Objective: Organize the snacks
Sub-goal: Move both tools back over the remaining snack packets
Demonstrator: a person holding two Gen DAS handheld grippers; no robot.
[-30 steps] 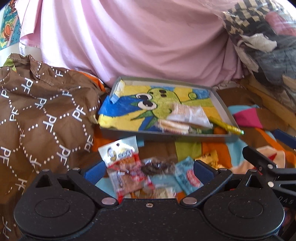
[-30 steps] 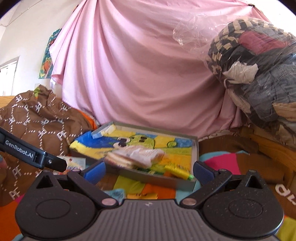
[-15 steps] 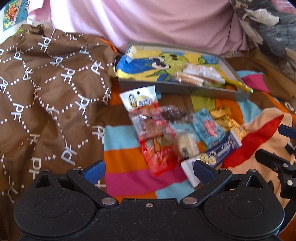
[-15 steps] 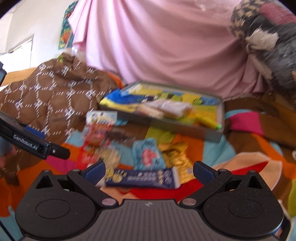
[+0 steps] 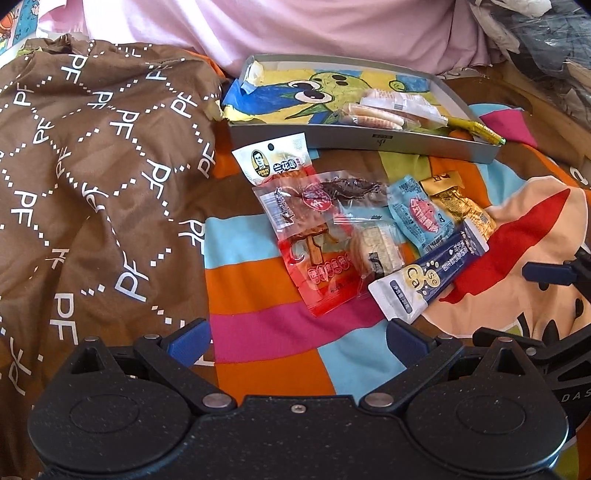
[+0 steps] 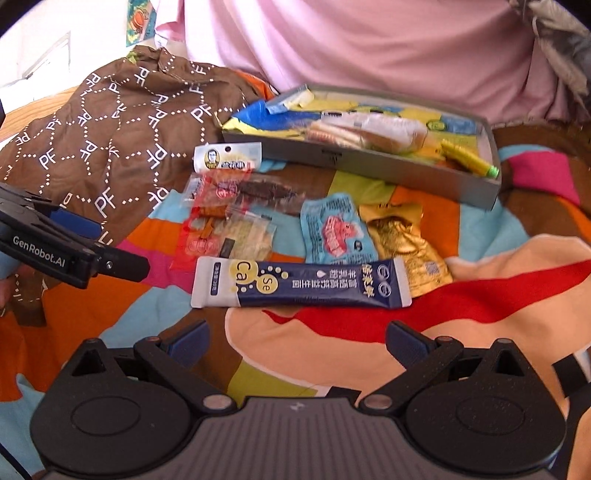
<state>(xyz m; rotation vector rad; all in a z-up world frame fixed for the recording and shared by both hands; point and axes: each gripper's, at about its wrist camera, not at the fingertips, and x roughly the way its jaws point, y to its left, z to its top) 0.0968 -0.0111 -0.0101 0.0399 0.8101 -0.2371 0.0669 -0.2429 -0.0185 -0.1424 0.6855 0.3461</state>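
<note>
Loose snack packs lie on a patchwork blanket in front of a grey tray (image 5: 369, 142) (image 6: 369, 162). Nearest is a navy stick pack (image 5: 428, 275) (image 6: 303, 282). Behind it lie a light blue pack (image 5: 417, 216) (image 6: 336, 229), a gold pack (image 5: 460, 205) (image 6: 406, 240), a red pack (image 5: 321, 275) and a white and yellow pack (image 5: 273, 162) (image 6: 229, 157). Cracker packs (image 5: 384, 110) and a yellow stick (image 5: 476, 129) rest in the tray. My left gripper (image 5: 297, 338) and right gripper (image 6: 297, 338) hover short of the pile, both open and empty.
A brown patterned cloth (image 5: 92, 166) is heaped to the left of the snacks. A pink sheet (image 5: 295, 26) hangs behind the tray, and a bundle of clothes (image 5: 535, 33) sits at the far right. The blanket (image 5: 258, 325) is soft and uneven.
Both grippers have pulled back from the tray and now look down more. The snack pile, earlier right under the left fingers, now lies ahead of both. Both stayed open.
</note>
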